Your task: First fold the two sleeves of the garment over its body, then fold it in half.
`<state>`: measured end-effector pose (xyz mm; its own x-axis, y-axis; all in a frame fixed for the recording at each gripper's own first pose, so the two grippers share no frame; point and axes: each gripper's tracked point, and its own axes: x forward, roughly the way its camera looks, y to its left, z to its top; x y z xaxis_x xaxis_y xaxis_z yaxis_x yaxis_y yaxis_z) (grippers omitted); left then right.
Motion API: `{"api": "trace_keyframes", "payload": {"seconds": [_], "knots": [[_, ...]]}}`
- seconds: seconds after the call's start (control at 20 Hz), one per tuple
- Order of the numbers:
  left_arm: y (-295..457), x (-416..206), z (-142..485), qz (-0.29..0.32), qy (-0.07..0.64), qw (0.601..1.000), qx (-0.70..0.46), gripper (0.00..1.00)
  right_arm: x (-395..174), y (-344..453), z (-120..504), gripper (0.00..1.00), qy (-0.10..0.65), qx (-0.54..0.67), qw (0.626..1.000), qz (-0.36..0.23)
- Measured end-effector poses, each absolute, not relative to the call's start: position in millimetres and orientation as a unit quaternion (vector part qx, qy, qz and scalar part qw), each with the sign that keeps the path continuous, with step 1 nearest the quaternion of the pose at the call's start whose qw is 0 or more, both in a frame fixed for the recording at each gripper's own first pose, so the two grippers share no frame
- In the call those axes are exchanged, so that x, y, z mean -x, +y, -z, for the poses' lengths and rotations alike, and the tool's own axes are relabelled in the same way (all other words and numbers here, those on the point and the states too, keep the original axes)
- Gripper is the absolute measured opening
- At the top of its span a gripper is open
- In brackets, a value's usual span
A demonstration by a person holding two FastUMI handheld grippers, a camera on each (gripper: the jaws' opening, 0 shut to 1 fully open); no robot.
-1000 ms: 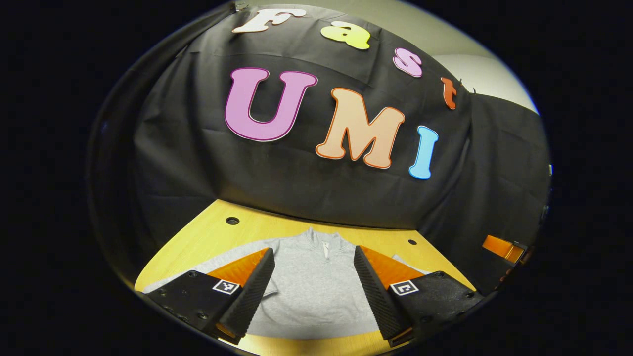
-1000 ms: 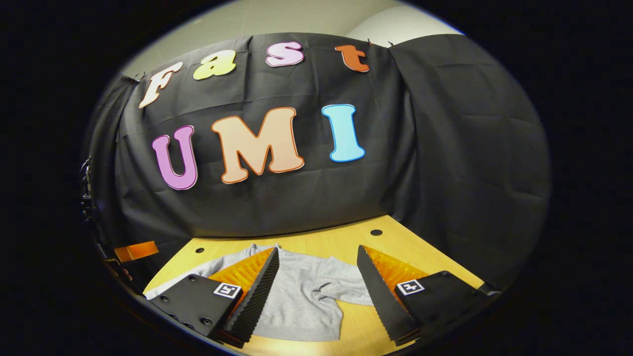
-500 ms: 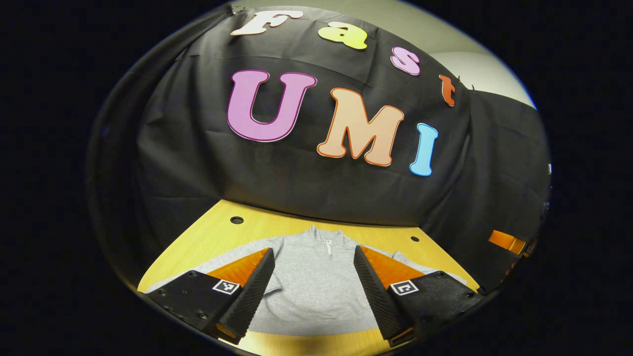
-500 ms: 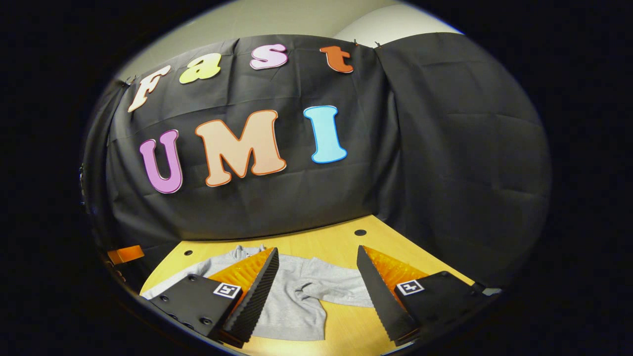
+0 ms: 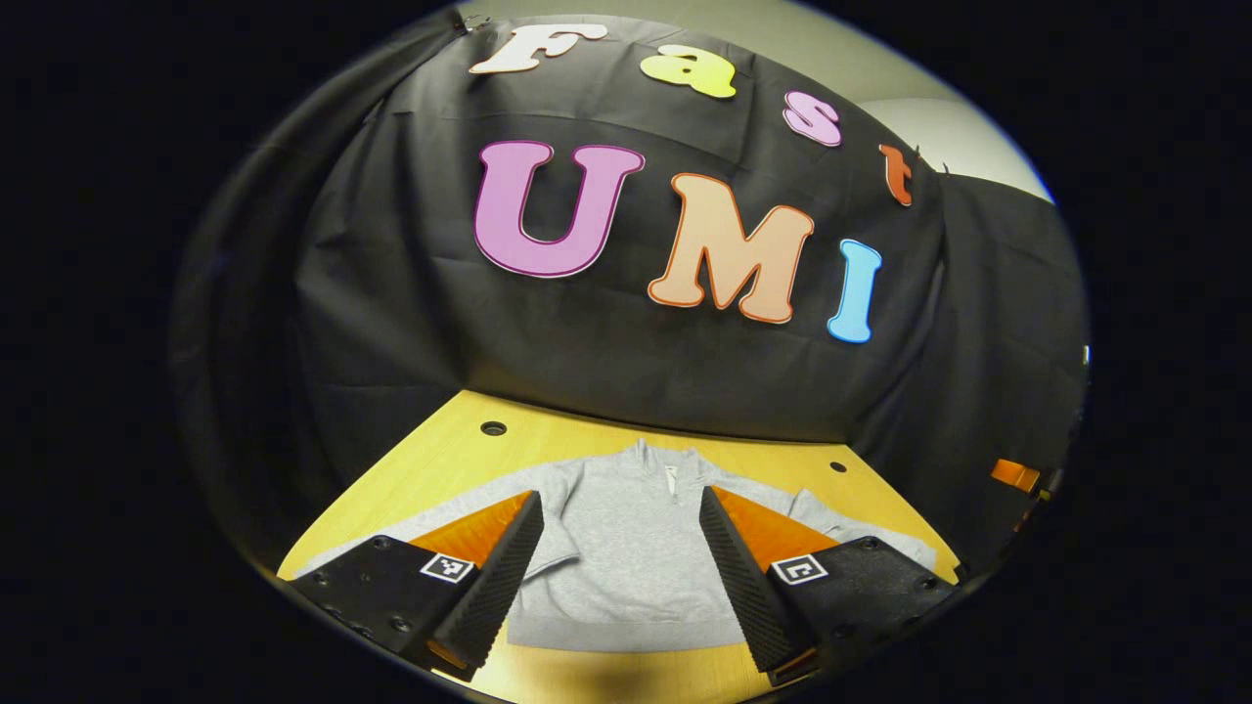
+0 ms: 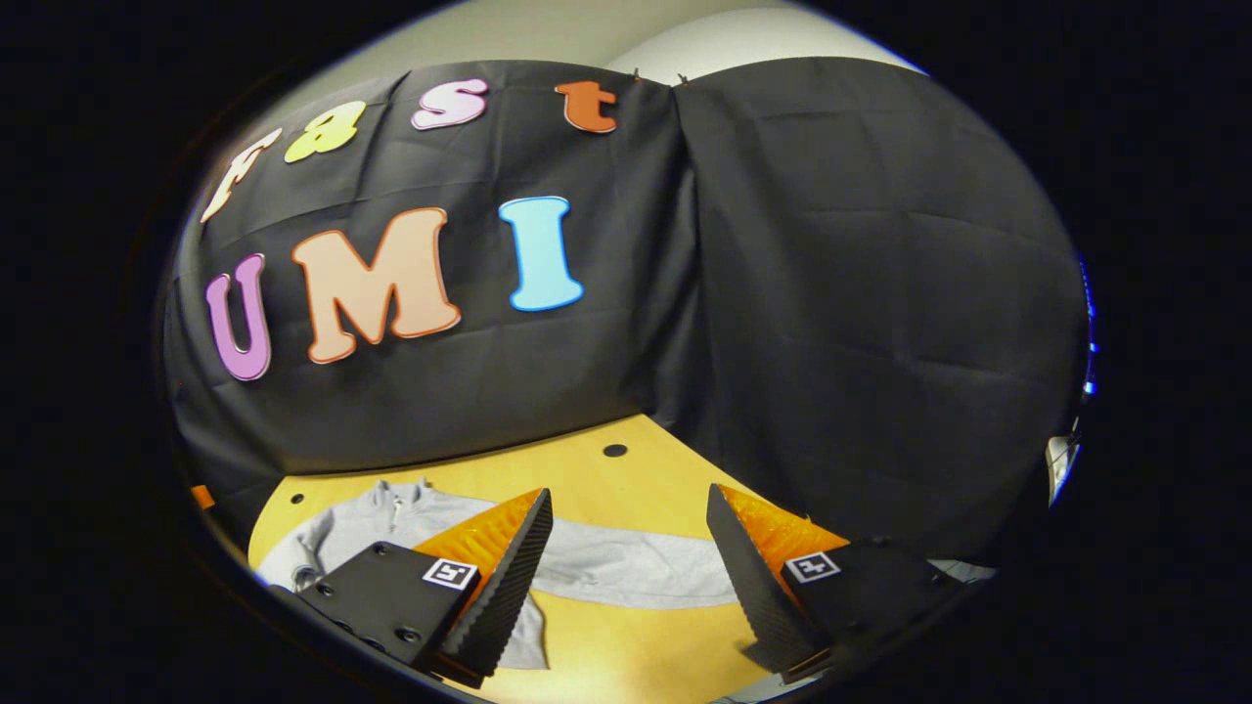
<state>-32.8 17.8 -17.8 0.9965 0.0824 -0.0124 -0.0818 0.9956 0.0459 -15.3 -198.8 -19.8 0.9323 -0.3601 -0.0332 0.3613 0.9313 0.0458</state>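
A: Garment first. Where does it lie?

B: Grey pullover (image 5: pixel 626 548), flat on the yellow tabletop (image 5: pixel 440 464), collar toward the black booth wall (image 5: pixel 411 323), short zip at the neck. In the left gripper view the body sits between the fingers, hem nearest the camera. One sleeve (image 6: pixel 636 572) stretches out sideways across the wood in the right gripper view; the other sleeve (image 5: pixel 430 513) runs off behind the left finger in the left gripper view.

A: Left hand-held gripper (image 5: pixel 621 577)?

B: Held low, pointing forward over the body of the pullover, angled down a little. Fingers spread wide, nothing between them but the cloth lying below. Whether the tips touch the fabric, I cannot tell.

A: Right hand-held gripper (image 6: pixel 626 577)?

B: Also low and forward, set off to the sleeve side; the extended sleeve crosses the gap between its fingers. Fingers spread wide, gripping nothing. Contact with the sleeve cannot be judged.

A: Anything else on the tabletop?

B: Small dark holes (image 6: pixel 614 451) in the wood near the wall.
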Motion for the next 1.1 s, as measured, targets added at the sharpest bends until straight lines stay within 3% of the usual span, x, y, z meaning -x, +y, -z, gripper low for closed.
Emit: {"api": "trace_keyframes", "payload": {"seconds": [0.05, 0.2, 0.45, 0.65, 1.1], "knots": [[18.0, 33.3, 19.3, -0.044, 0.009, 0.999, -0.024, 0.94, 15.5, -208.8, 23.3, 0.94, 0.012, -0.026, 0.981, 0.192], [16.2, 34.0, 23.6, -0.047, 0.015, 0.998, -0.029, 0.94, 13.4, -243.5, 45.5, 0.98, 0.029, -0.024, 0.975, 0.220], [12.4, 32.7, 33.6, -0.052, 0.026, 0.998, -0.036, 0.94, -1.6, -283.3, 98.2, 0.94, 0.070, -0.030, 0.967, 0.243], [14.0, 33.2, 39.2, -0.063, 0.036, 0.997, -0.035, 0.94, -14.3, -306.0, 146.0, 0.98, 0.113, -0.038, 0.959, 0.257], [26.8, 22.9, 44.3, -0.098, 0.048, 0.994, -0.030, 0.94, -43.5, -345.1, 240.6, 0.96, 0.224, -0.056, 0.938, 0.260]]}}
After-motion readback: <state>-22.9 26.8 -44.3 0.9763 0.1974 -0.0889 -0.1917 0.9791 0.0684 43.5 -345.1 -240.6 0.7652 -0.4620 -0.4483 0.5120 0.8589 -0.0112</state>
